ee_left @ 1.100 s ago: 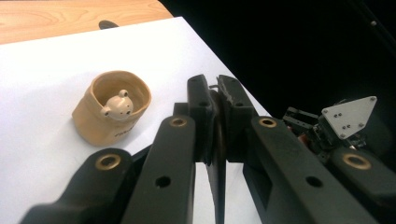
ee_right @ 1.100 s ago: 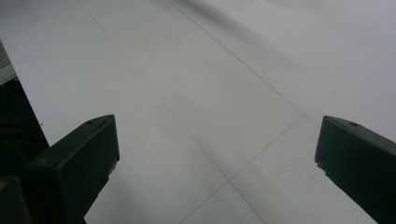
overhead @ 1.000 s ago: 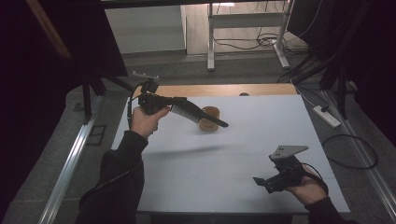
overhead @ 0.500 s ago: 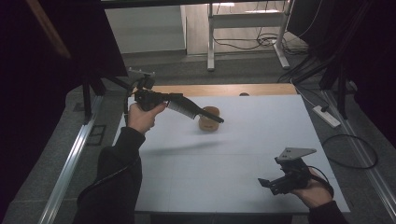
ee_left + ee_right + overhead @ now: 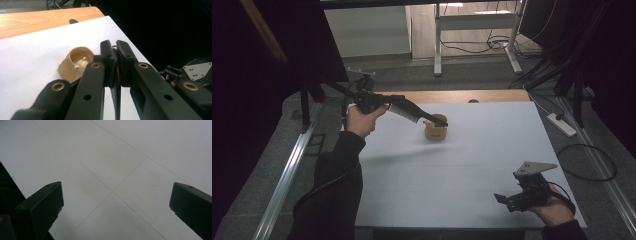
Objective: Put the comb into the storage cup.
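A tan cup-shaped piece with a small peg inside lies on the white table, toward the far middle. My left gripper reaches over it from the left, held above the table. Its jaws are shut on a thin dark flat piece that stands edge-on between the pads. The tan piece sits just beside and below those jaw tips. My right gripper rests low at the near right corner, pointing left. Its jaws stand wide open over bare table, with nothing between them.
A wooden strip borders the table's far edge. On the floor to the right lie a power strip and a looped cable. A metal rail runs along the left side. The other gripper's grey plate shows at the right.
The left gripper has edged slightly toward the far side with the dark piece still in its jaws. The right hand has drifted a little to the right.
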`<state>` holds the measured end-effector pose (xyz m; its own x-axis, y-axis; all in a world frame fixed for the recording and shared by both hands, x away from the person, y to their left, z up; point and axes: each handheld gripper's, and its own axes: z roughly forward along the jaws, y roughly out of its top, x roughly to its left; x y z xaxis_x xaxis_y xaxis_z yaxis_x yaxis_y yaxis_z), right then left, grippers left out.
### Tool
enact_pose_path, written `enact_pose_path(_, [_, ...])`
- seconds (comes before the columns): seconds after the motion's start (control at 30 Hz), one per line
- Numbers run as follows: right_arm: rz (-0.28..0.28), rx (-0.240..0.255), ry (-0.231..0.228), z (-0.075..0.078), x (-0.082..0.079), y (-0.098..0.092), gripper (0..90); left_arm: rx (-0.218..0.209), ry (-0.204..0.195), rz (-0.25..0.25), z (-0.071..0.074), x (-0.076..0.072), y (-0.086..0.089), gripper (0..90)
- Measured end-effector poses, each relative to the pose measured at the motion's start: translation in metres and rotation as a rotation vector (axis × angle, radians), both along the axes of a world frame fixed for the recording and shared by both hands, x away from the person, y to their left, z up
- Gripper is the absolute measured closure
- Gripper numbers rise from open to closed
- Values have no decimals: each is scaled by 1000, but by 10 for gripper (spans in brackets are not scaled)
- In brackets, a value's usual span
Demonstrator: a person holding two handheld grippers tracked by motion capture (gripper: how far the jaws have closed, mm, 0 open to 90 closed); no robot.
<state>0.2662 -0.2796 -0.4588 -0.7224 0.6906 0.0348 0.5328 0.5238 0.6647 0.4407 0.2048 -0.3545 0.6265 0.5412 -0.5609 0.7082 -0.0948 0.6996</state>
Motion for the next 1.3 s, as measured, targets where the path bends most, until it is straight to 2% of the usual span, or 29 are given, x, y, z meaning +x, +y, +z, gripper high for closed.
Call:
enact_pose_path(0.4, [-147, 21, 7, 0, -8, -20, 0, 0, -5, 18, 4, 7, 4, 838])
enact_pose_path(0.6, [-201, 40, -19, 2, -14, -29, 0, 10, -10, 27, 9, 10, 5, 838])
enact_pose_path(0.7, [-222, 33, -26, 2, -17, -32, 0, 14, -10, 37, 11, 11, 6, 838])
enact_pose_path(1.0, [-245, 21, -33, 4, -22, -36, 0, 45, -15, 54, 17, 16, 8, 838])
enact_pose_path(1.3, [-243, 13, -40, 4, -23, -35, 0, 74, -18, 68, 19, 23, 3, 838])
